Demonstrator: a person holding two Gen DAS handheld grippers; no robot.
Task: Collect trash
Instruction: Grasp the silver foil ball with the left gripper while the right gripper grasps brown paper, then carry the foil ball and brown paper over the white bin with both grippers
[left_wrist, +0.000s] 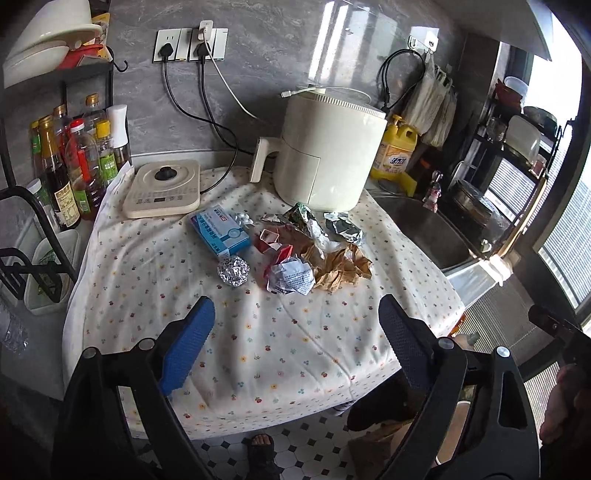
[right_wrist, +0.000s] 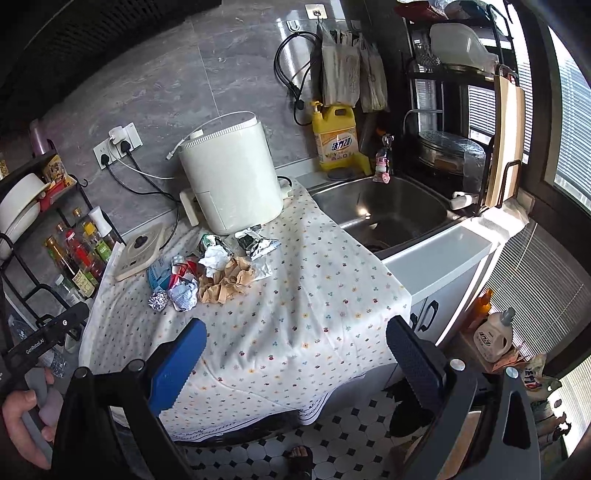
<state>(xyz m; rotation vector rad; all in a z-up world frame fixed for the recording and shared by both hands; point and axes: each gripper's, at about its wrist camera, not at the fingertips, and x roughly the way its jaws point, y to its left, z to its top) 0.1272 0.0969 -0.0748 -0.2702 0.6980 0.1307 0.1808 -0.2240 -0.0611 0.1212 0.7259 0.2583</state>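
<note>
Trash lies in a heap on the flower-print tablecloth (left_wrist: 258, 332): a foil ball (left_wrist: 233, 271), a crumpled printed paper (left_wrist: 291, 277), brown crumpled paper (left_wrist: 340, 266), a blue carton (left_wrist: 220, 231), red scraps (left_wrist: 273, 242) and foil wrappers (left_wrist: 343, 229). My left gripper (left_wrist: 297, 332) hangs open over the near part of the cloth, short of the heap, with nothing between its fingers. The right wrist view shows the same heap, with the foil ball (right_wrist: 159, 300) and brown paper (right_wrist: 225, 282). My right gripper (right_wrist: 295, 354) is open and empty above the cloth's front edge.
A white air fryer (left_wrist: 328, 151) stands behind the heap, a cream induction plate (left_wrist: 164, 188) at back left. Sauce bottles (left_wrist: 74, 162) line the left. A steel sink (right_wrist: 388, 214) and yellow detergent jug (right_wrist: 336, 138) sit right. A sandalled foot (left_wrist: 260, 448) rests on the tiled floor.
</note>
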